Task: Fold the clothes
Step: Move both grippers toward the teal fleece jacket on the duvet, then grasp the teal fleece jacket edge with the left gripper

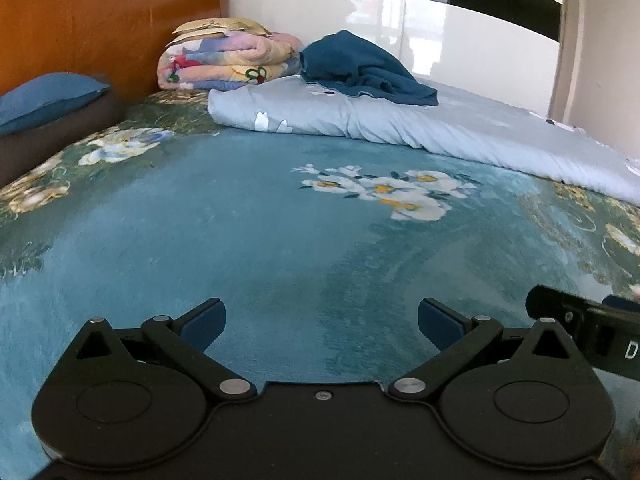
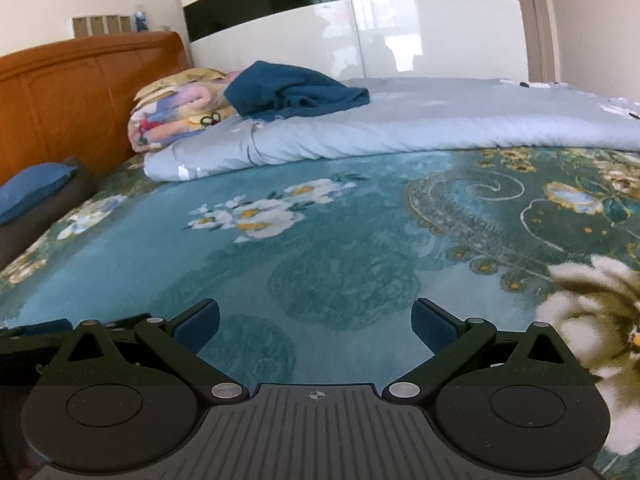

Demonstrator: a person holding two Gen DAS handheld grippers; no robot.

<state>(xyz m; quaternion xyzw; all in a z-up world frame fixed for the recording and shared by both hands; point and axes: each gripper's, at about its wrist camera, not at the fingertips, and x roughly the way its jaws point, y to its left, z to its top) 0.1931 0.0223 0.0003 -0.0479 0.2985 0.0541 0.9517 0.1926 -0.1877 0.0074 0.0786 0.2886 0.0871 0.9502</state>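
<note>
Both my left hand-held gripper [image 1: 320, 320] and right hand-held gripper [image 2: 316, 320] hang wide open, empty, above the bed [image 1: 260, 240]; the crumpled blue garment [image 1: 360, 66] needs spreading flat.

A home bedroom: a bed with a teal floral bedspread [image 1: 256, 240] fills the view. An orange-brown padded headboard [image 1: 100, 20] stands at 10 o'clock, with a folded pastel floral blanket [image 1: 224, 60] beside a pale blue quilt [image 1: 400, 120], and glossy white wardrobe doors [image 2: 420, 36] at 12 o'clock.

both wrist views sit low and close over the teal floral bedspread [image 1: 280, 240], facing the white wardrobe [image 2: 400, 32]. both share the dark blue garment [image 1: 360, 68] on the pale quilt [image 2: 400, 120].
</note>
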